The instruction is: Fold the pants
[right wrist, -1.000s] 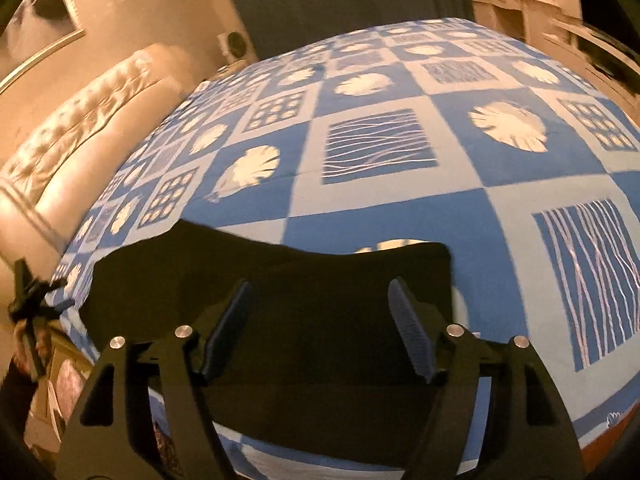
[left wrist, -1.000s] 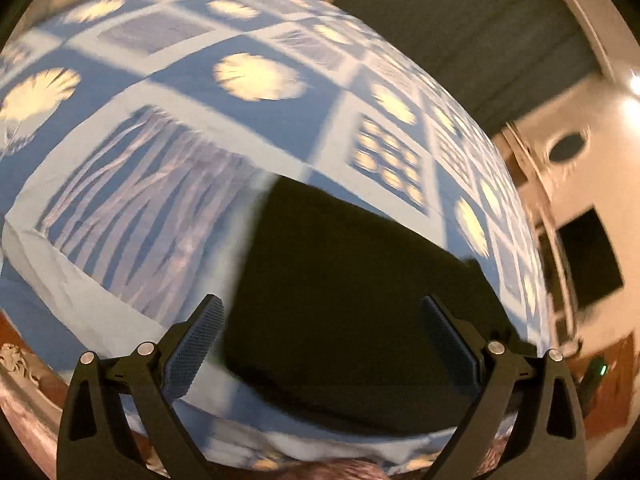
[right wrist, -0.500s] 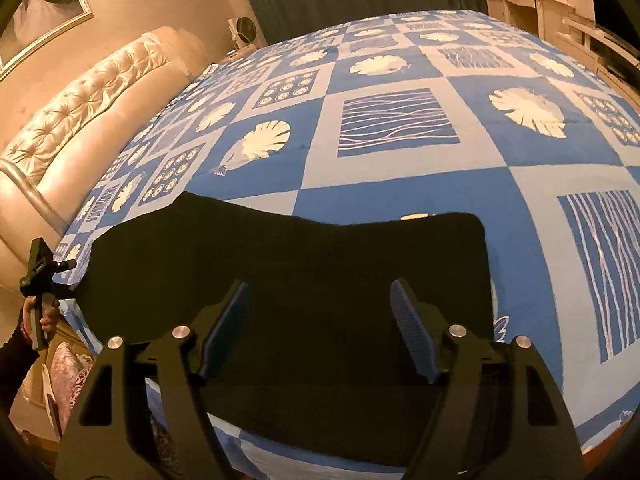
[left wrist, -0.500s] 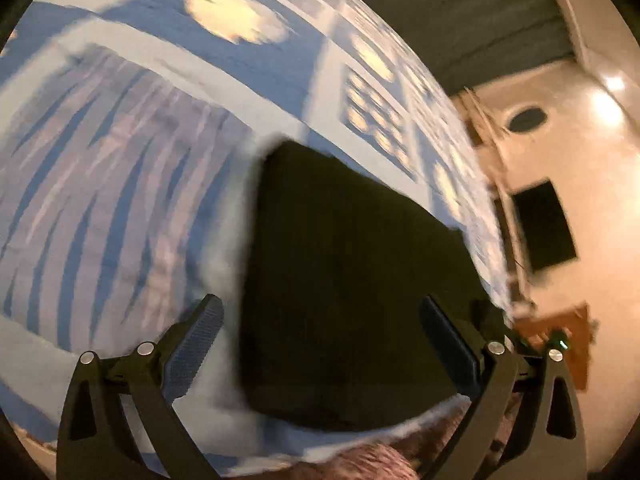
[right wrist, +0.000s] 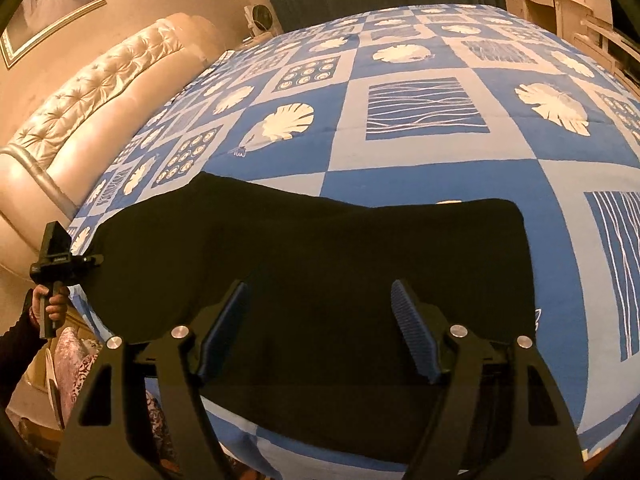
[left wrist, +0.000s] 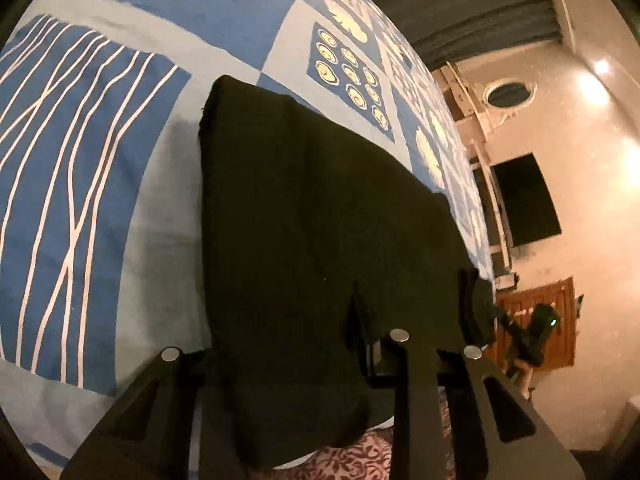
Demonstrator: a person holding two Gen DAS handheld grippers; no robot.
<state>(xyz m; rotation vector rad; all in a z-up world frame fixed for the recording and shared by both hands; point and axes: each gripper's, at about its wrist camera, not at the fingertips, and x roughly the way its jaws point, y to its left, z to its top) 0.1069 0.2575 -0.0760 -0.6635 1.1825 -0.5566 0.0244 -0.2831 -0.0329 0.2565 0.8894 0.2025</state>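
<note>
A home bedroom: wide bed under a blue patterned bedspread (right wrist: pixel 420 168), tufted headboard (right wrist: pixel 100 92), framed picture (right wrist: pixel 44 4).

The pants (right wrist: pixel 320 264) lie on the bed (right wrist: pixel 420 168) by its near edge — headboard (right wrist: pixel 100 120) at far left.

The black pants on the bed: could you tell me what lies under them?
The pants lie on a blue patterned bedspread. The part beneath them is covered, so nothing else can be confirmed.
</note>
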